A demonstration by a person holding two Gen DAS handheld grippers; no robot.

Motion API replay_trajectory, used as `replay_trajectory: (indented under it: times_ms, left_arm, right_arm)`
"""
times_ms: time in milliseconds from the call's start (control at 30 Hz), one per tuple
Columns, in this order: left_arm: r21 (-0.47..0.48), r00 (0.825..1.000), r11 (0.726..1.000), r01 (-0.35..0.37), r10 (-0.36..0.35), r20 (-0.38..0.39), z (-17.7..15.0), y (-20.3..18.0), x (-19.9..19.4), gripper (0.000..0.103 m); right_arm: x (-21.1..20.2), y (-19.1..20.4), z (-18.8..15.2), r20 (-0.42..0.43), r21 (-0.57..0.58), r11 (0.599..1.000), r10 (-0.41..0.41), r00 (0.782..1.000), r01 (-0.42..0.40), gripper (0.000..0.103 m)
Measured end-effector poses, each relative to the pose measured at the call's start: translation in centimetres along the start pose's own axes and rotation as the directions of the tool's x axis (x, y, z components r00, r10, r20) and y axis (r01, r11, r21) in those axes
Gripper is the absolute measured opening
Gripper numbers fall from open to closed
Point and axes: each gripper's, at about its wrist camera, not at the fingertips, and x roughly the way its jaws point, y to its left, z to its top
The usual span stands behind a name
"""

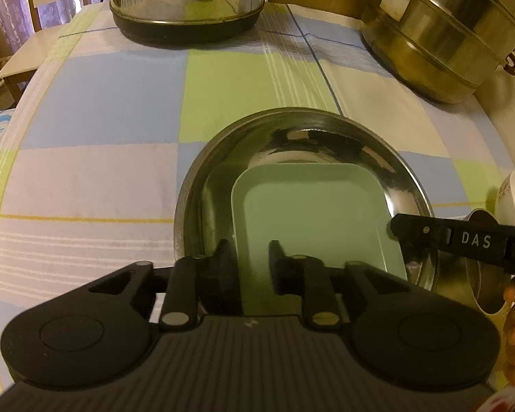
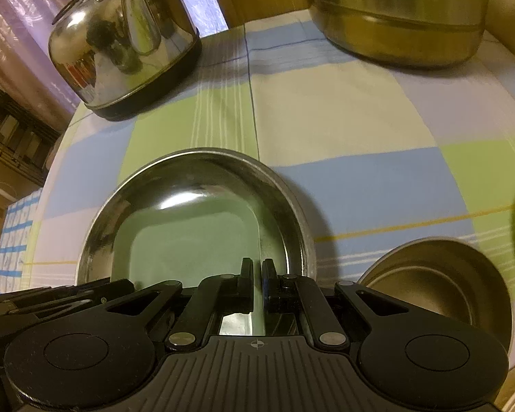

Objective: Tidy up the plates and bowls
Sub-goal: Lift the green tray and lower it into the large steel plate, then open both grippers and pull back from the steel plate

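Observation:
A round steel plate (image 1: 223, 158) lies on the checked tablecloth, with a pale green square plate (image 1: 312, 213) inside it. My left gripper (image 1: 250, 257) straddles the green plate's near left rim, one finger either side, jaws slightly apart. My right gripper (image 2: 256, 271) is shut on the green plate's right rim (image 2: 254, 226); it also shows in the left wrist view (image 1: 395, 230). The steel plate (image 2: 195, 168) and green plate (image 2: 189, 237) show in the right wrist view. A small steel bowl (image 2: 439, 281) sits to the right, and a white bowl (image 1: 511, 199) beyond it.
A steel kettle (image 2: 127, 44) stands at the back left of the table. A large steel steamer pot (image 2: 401, 17) stands at the back right. Chairs (image 1: 27, 48) are beyond the table's left edge. The tablecloth (image 1: 113, 110) covers the whole table.

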Motion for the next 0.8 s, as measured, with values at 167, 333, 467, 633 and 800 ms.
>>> replay_trajectory:
  times_ms: [167,333,467,633,800]
  left_arm:
    - [0.005,1.000,1.000,0.008,-0.008,0.021,0.0,-0.2,-1.2,0.031]
    - [0.017,0.999,1.000,0.011,-0.011,0.044,-0.6,-0.7,-3.2,0.042]
    - [0.021,0.998,1.000,0.014,-0.015,0.067,-1.5,-1.1,-5.1,0.064]
    - [0.025,0.995,1.000,-0.006,0.004,0.099,-3.0,-1.5,-7.8,0.076]
    - [0.037,0.993,0.999,-0.037,0.032,0.112,-4.9,-2.5,-10.1,0.083]
  right_arm:
    - [-0.8,-0.4,0.0,0.018,0.006,1.000,0.022,1.000,-0.022,0.008]
    - [-2.8,-0.3,-0.6,0.053,-0.005,0.999,0.036,0.998,-0.036,0.028]
    - [-4.8,-0.6,-1.6,0.095,0.003,0.999,0.053,0.994,-0.053,0.054]
    - [-7.1,-1.1,-2.9,0.108,0.021,0.996,0.082,0.991,-0.085,0.058]
    - [-9.4,-1.5,-4.7,0.112,0.030,0.994,0.097,0.989,-0.100,0.060]
